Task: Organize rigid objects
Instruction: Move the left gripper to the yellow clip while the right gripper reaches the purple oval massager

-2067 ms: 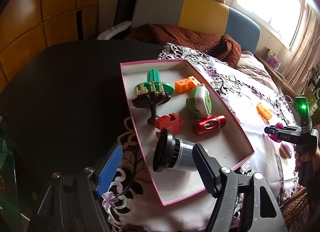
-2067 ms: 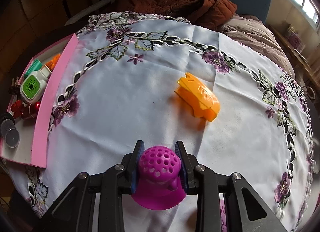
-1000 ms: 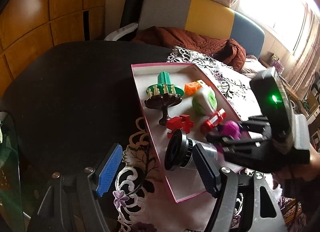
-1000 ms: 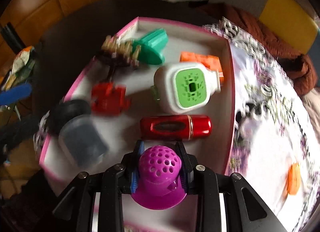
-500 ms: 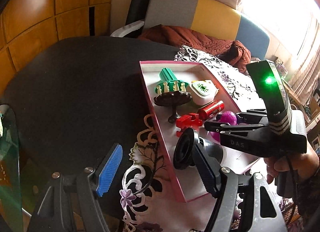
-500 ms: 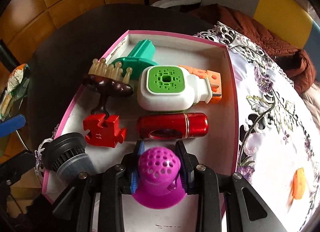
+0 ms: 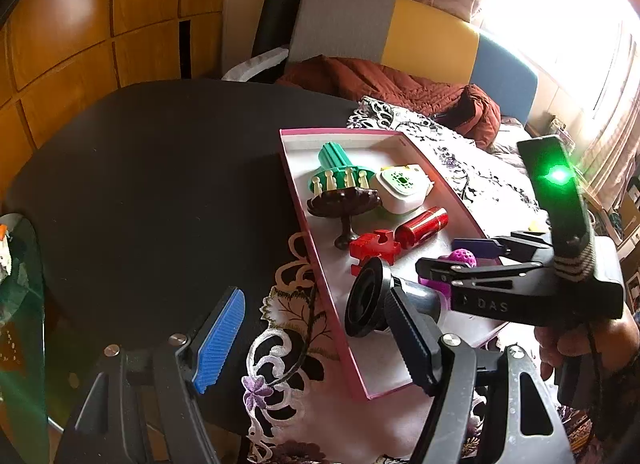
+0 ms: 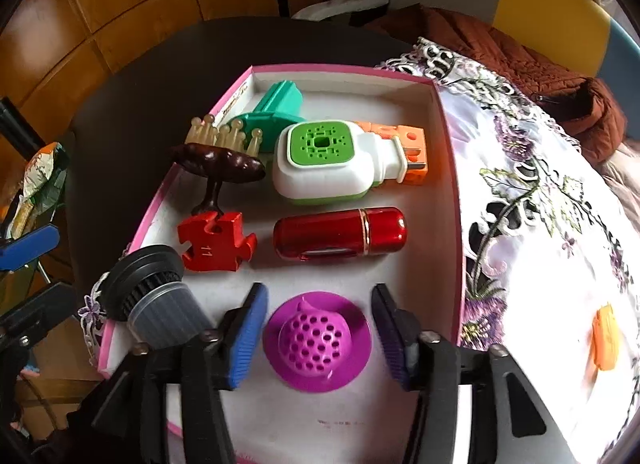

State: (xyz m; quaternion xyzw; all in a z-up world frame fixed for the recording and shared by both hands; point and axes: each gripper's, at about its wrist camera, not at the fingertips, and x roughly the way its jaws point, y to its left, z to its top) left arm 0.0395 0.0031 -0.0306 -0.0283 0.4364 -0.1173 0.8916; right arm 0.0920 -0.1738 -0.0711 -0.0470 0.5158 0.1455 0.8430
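Observation:
A pink-rimmed box (image 8: 450, 168) holds several rigid objects: a purple perforated strainer (image 8: 316, 338), a red tube (image 8: 340, 234), a red puzzle piece (image 8: 216, 242), a white and green device (image 8: 324, 162), a dark massager (image 8: 218, 164), a green piece (image 8: 276, 108), an orange block (image 8: 412, 144) and a black and grey lens (image 8: 156, 302). My right gripper (image 8: 320, 338) is open, its fingers on either side of the strainer, which rests on the box floor. My left gripper (image 7: 316, 340) is open and empty near the box's near left corner (image 7: 360, 388). The strainer also shows in the left wrist view (image 7: 460, 260).
An orange object (image 8: 604, 338) lies on the white floral cloth (image 8: 540, 224) right of the box. The dark round table (image 7: 160, 184) extends to the left. A sofa with a brown blanket (image 7: 400, 88) stands behind.
My right gripper carried the strainer from the cloth over the box, lowered it and opened; the strainer now rests on the box floor. My left gripper stayed open, shifting slightly left.

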